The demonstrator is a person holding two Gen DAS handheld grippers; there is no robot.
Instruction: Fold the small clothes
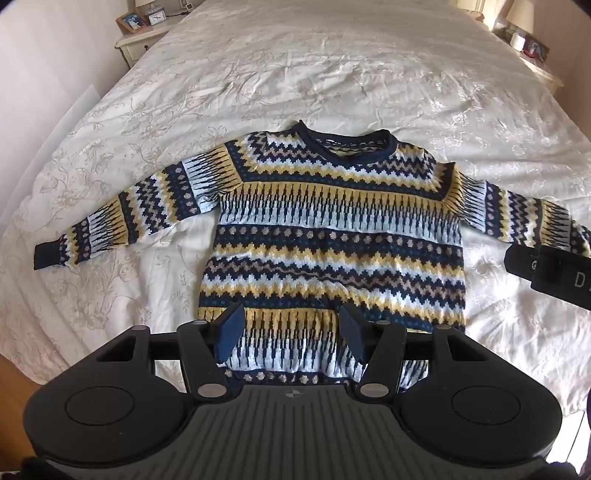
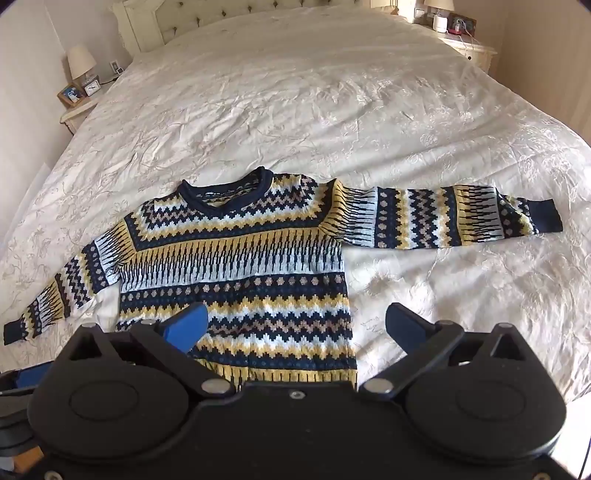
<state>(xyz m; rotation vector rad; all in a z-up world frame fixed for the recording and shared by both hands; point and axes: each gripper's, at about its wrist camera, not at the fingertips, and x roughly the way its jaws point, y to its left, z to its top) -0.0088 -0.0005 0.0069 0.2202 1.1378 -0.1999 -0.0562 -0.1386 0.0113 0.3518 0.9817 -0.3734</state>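
A small knitted sweater [image 1: 332, 229] with navy, yellow, white and beige zigzag bands lies flat and face up on the bed, collar away from me, both sleeves spread out. It also shows in the right wrist view [image 2: 240, 266]. My left gripper [image 1: 291, 332] is open and empty, hovering over the sweater's hem at the near edge. My right gripper [image 2: 295, 328] is open wide and empty, above the hem's right corner. Part of the right gripper's black body [image 1: 550, 273] shows over the right sleeve cuff in the left wrist view.
The white floral bedspread [image 1: 295, 74] covers the whole bed. A bedside table [image 1: 140, 40] with a clock and photo frame stands at the far left, another [image 2: 469, 40] with a lamp at the far right. A tufted headboard [image 2: 221, 11] is at the far end.
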